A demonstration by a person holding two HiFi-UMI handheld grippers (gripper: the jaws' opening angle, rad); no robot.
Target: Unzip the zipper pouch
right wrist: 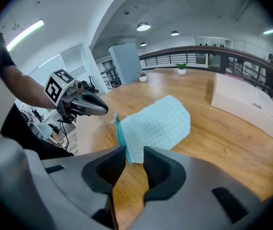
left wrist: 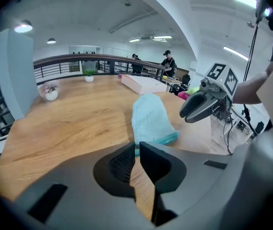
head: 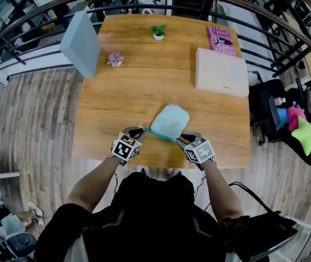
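Observation:
A light blue quilted zipper pouch [head: 170, 121] lies on the wooden table [head: 117, 102] near its front edge, its teal zipper [head: 162, 135] running along the side nearest me. My left gripper [head: 140, 131] is at the zipper's left end, and in the left gripper view [left wrist: 137, 150] its jaws are shut with the teal edge caught between their tips. My right gripper [head: 181, 140] is at the pouch's right corner. In the right gripper view [right wrist: 135, 157] its jaws stand apart, the pouch corner [right wrist: 132, 155] lying loose between them without being pressed.
A white box [head: 221, 71] and a pink book [head: 221, 40] sit at the back right. A small green plant [head: 158, 31] and a pink flower pot [head: 115, 59] stand further back. A blue-grey panel [head: 81, 42] stands at the table's left edge. Railings run behind the table.

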